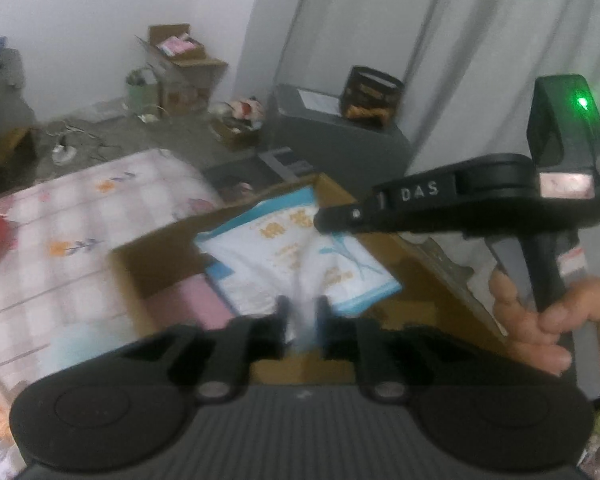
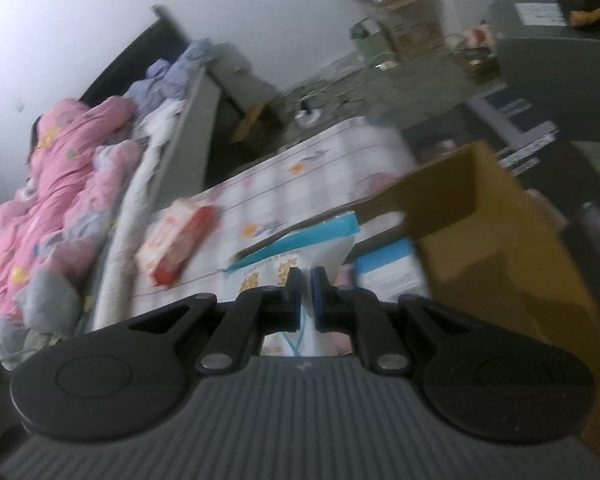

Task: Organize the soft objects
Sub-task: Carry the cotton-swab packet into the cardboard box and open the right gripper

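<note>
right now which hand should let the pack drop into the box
Right: the right gripper pinches the pack at its far edge over the box; the left gripper grips the near edge.

Checked bedsheet (image 2: 300, 184) runs across mid-frame in the right wrist view, carrying a pink-red pack (image 2: 176, 244) left of centre and an open cardboard box (image 2: 492, 248) at right.
</note>
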{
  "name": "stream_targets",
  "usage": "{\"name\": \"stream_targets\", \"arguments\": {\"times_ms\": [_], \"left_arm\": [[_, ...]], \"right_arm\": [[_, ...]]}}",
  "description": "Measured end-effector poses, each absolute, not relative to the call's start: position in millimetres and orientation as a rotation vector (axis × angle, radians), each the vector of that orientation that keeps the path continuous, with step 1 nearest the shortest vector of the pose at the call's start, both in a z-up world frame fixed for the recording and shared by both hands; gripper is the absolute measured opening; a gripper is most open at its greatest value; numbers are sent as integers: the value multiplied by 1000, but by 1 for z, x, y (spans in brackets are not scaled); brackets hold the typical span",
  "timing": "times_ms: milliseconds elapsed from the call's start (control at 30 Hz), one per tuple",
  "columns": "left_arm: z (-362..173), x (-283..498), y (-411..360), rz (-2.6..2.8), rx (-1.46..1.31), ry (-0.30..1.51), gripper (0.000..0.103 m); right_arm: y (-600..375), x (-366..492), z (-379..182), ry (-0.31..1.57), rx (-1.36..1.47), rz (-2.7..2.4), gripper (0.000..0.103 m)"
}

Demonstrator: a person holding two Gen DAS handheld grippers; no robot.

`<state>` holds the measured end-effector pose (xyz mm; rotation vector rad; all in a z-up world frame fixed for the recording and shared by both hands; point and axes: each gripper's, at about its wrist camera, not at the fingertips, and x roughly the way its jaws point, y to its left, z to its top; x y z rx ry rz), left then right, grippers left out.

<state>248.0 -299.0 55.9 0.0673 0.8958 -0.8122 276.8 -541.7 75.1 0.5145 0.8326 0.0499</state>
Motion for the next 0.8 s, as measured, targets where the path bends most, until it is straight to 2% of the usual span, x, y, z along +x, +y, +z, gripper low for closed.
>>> {"name": "stream_targets", "arguments": {"times_ms": [200, 400, 500, 567, 633, 733, 800], "left_arm": [[38, 260, -297, -760, 97, 910, 31], [48, 263, -275, -695, 160, 869, 39], [57, 263, -261, -674, 159, 861, 46], [63, 259, -251, -661, 162, 848, 55], [69, 254, -238, -643, 167, 836, 58], [76, 245, -212, -617, 158, 837, 66], [83, 237, -187, -598, 137, 835, 71]], "right_arm": [[-578, 305, 41, 832, 412, 13, 4], [-576, 337, 4, 879, 181, -51, 4], [-575, 342, -1, 871, 165, -57, 6], [-575, 340, 1, 864, 203, -48, 6], [-575, 335, 5, 852, 247, -49, 6], [-568, 320, 17, 846, 303, -31, 10], [-559, 306, 28, 850, 344, -17, 21]]}}
